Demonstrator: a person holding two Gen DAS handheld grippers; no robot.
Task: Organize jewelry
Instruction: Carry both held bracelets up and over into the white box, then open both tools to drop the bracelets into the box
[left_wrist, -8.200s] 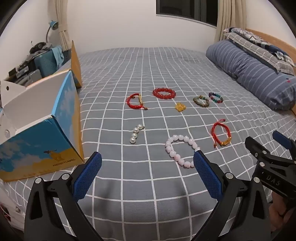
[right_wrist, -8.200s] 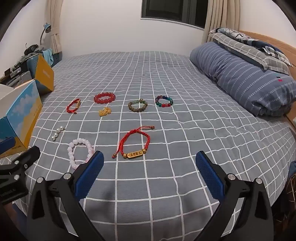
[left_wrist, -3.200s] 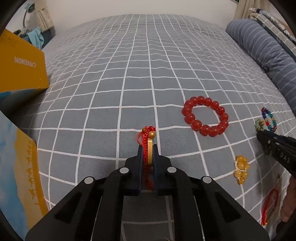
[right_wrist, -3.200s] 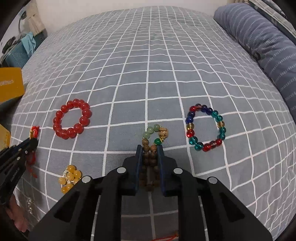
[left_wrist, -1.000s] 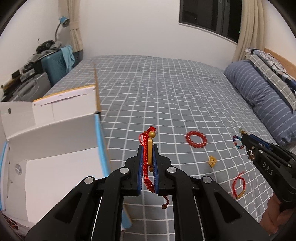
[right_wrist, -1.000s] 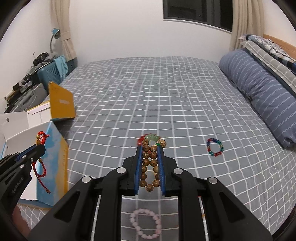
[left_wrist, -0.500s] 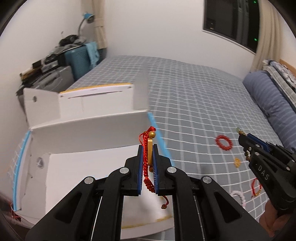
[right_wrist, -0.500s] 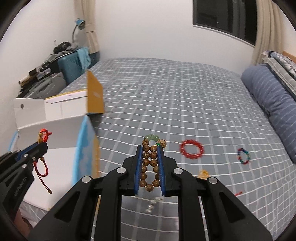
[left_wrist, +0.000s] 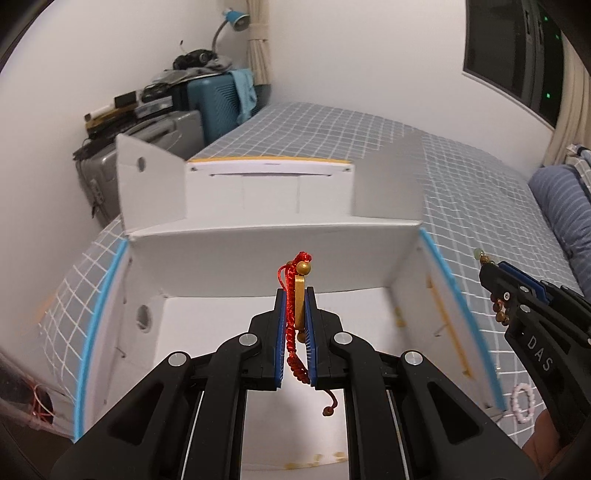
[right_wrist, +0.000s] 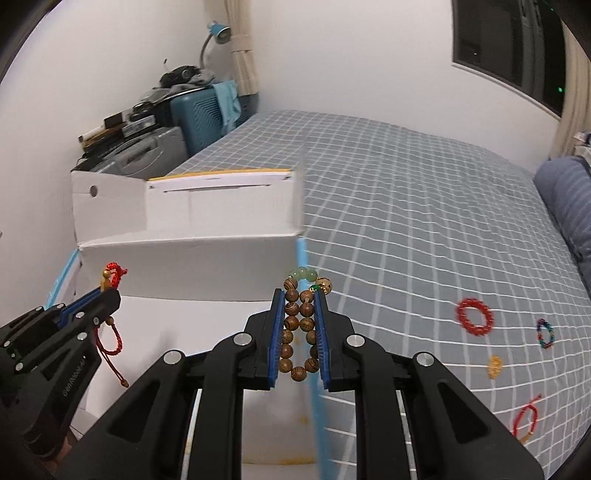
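Observation:
My left gripper (left_wrist: 294, 295) is shut on a red cord bracelet (left_wrist: 291, 350) with a gold bar, held above the inside of the open white box (left_wrist: 258, 258). It also shows in the right wrist view (right_wrist: 107, 291), with the red cord bracelet (right_wrist: 109, 343) dangling. My right gripper (right_wrist: 299, 295) is shut on a brown wooden bead bracelet (right_wrist: 297, 328) with green beads, over the box's right wall (right_wrist: 312, 387). In the left wrist view my right gripper (left_wrist: 487, 267) is at the box's right side.
On the grey checked bed (right_wrist: 406, 221) lie a red bead bracelet (right_wrist: 474, 316), a multicolour bead bracelet (right_wrist: 546, 334), an amber piece (right_wrist: 494, 366), another red cord bracelet (right_wrist: 526, 421) and a pink bead bracelet (left_wrist: 523, 402). Suitcases (left_wrist: 166, 125) stand beyond the box.
Both grippers have swung left with their bracelets. The left one now hangs over the box's interior and the right one has come to the box's right wall.

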